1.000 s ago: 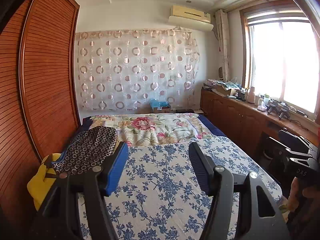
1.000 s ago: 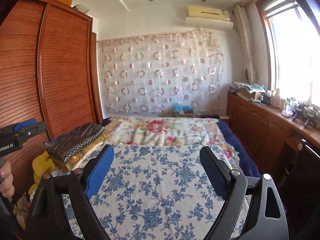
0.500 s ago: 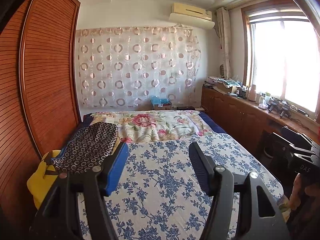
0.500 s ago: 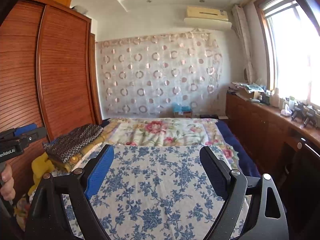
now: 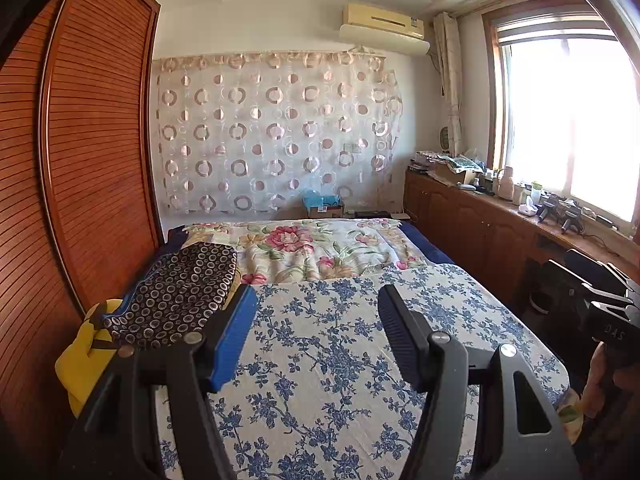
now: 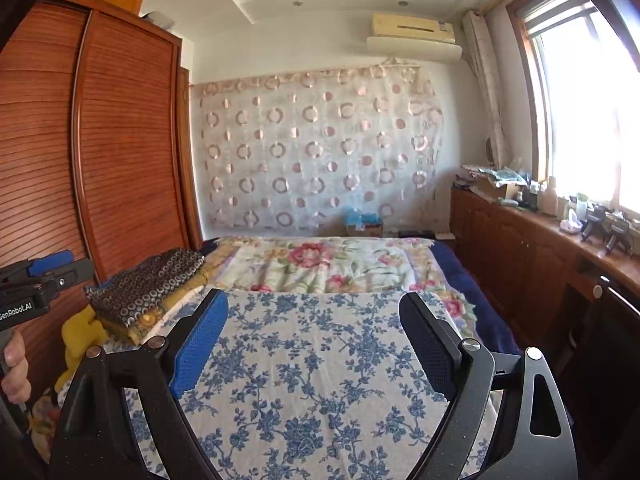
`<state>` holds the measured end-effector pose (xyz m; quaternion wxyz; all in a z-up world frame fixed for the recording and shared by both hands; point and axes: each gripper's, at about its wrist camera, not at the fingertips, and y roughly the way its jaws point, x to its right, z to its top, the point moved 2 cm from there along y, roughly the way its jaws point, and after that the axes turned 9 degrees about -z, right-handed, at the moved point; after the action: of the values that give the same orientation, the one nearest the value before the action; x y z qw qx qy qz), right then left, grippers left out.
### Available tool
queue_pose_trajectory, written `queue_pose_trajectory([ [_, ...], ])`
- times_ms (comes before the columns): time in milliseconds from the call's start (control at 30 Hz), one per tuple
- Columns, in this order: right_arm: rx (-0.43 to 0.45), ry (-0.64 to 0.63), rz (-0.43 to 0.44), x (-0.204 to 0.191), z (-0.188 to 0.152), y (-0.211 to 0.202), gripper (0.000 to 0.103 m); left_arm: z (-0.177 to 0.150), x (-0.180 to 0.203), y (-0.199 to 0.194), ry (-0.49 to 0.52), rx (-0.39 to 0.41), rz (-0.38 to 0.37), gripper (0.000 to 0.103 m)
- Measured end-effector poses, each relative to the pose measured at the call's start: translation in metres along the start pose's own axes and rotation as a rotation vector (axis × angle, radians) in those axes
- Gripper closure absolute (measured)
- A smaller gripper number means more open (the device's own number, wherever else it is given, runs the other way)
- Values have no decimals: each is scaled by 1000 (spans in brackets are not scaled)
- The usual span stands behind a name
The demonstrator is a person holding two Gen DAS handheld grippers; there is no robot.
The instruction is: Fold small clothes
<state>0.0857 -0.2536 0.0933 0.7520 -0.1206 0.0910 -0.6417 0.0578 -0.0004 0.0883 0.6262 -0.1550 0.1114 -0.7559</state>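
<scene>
Both grippers held level over the bed, jaws wide and empty.

The left gripper [image 5: 316, 320] and right gripper [image 6: 312, 336] hang spread apart above the blue-flowered sheet [image 5: 340, 360]. The clothes [image 5: 176, 292], a dark ring-patterned pile that looks folded, lie ahead and left of the left gripper, over something yellow [image 5: 82, 364]. That fits a finished stack or one waiting; any pinch should take an edge squarely.

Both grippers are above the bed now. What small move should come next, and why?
Likely turn the left gripper toward the dark ringed garment on the yellow pile. Both it and the right gripper are open and empty, the blue-flowered cloth lies flat, and that pile may be folded or waiting.
</scene>
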Motion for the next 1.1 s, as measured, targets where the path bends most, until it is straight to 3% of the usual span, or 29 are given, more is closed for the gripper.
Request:
queue_pose_trajectory([
  [1100,3,0,0,2,2,-2,14,-6,-2,4,-3,-13,-4,40],
])
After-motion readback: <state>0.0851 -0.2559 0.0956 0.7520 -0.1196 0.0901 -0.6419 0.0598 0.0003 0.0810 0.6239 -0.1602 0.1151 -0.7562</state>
